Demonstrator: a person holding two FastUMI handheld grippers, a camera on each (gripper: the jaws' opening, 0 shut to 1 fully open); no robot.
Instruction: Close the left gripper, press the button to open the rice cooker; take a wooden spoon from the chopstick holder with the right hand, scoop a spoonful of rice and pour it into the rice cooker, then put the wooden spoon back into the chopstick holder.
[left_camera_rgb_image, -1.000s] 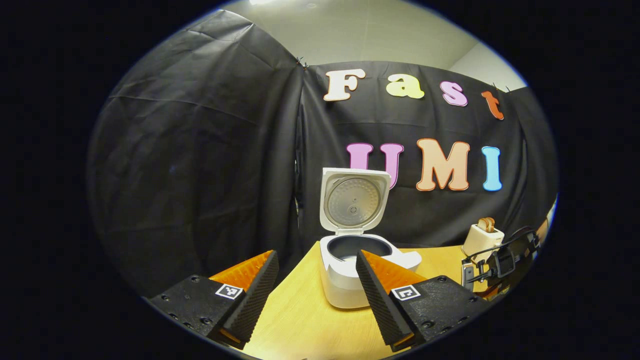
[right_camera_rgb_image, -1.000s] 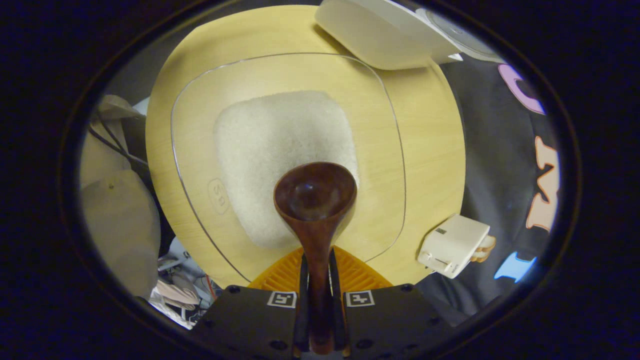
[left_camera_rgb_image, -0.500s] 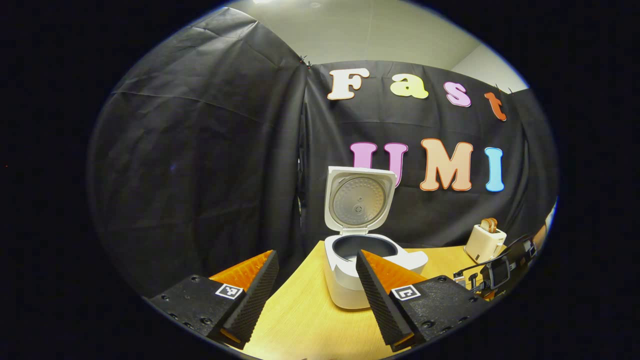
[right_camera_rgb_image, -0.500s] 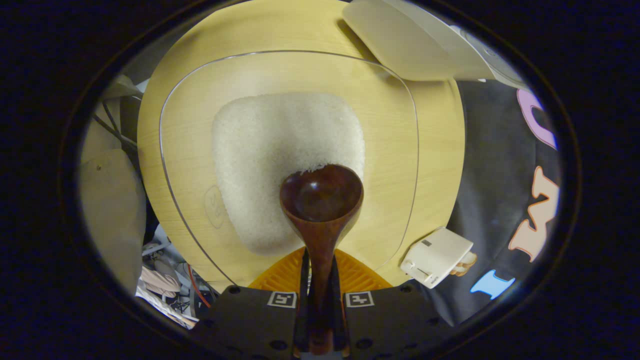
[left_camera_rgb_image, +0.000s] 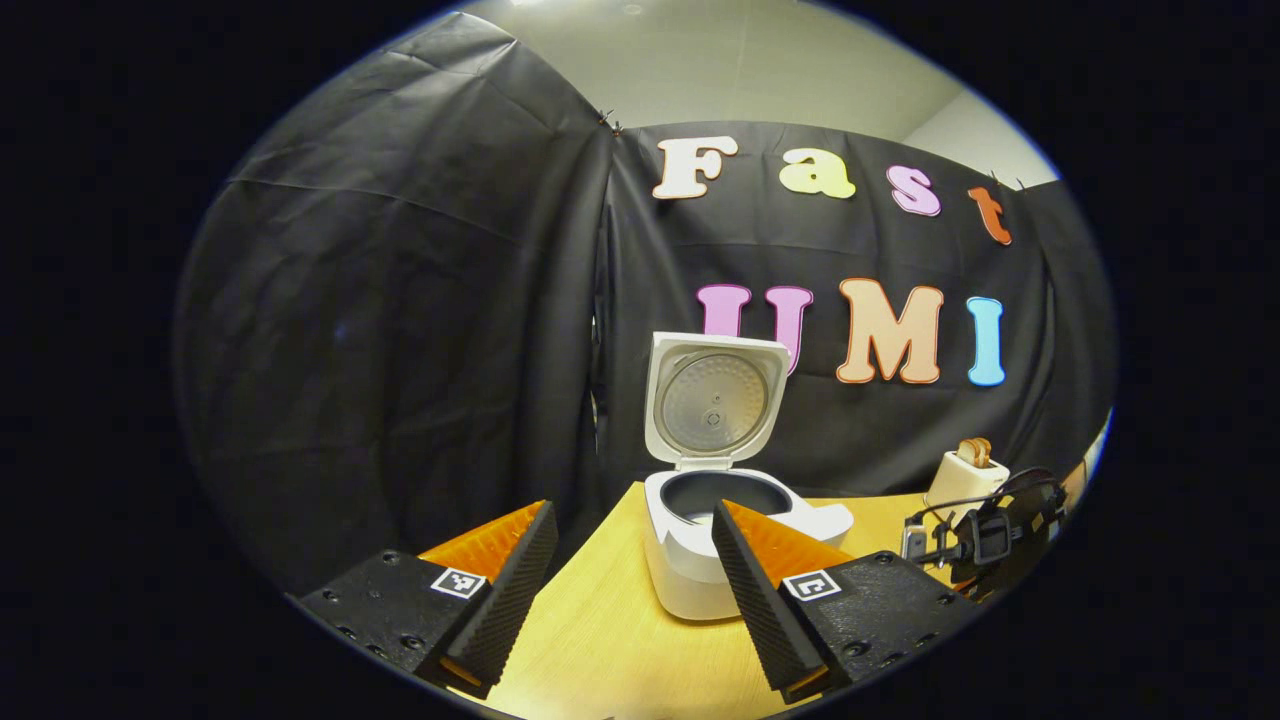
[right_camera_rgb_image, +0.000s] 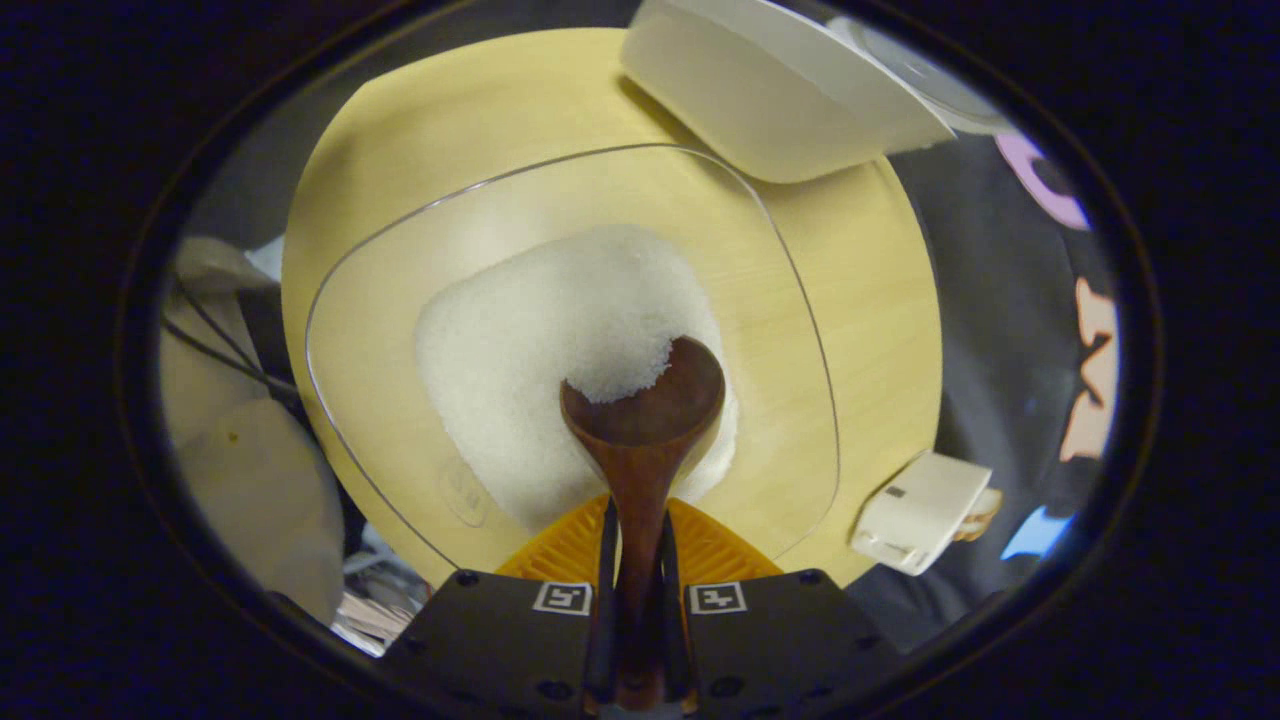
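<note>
In the right gripper view my right gripper (right_camera_rgb_image: 636, 560) is shut on the handle of a dark wooden spoon (right_camera_rgb_image: 640, 420). The spoon's bowl is dug into the heap of white rice (right_camera_rgb_image: 540, 340) in a clear square dish (right_camera_rgb_image: 770, 260), with rice lying in its front half. The white rice cooker (right_camera_rgb_image: 760, 90) stands beyond the dish. In the left gripper view the rice cooker (left_camera_rgb_image: 690, 570) stands with its lid (left_camera_rgb_image: 712, 402) raised and its dark pot showing. My left gripper (left_camera_rgb_image: 625, 585) hangs open in front of it, holding nothing. The cream chopstick holder (left_camera_rgb_image: 962, 478) stands at the far right.
A round wooden table (right_camera_rgb_image: 480, 110) carries everything. The cream chopstick holder (right_camera_rgb_image: 920, 510) sits by the dish's right side. The other gripper with its cables (left_camera_rgb_image: 985, 540) shows at the right in the left gripper view. Clutter and cables (right_camera_rgb_image: 220, 340) lie off the table's left edge.
The spoon has pushed forward into the rice heap and now carries rice in its bowl; before it hovered empty above. The left gripper has barely moved.
</note>
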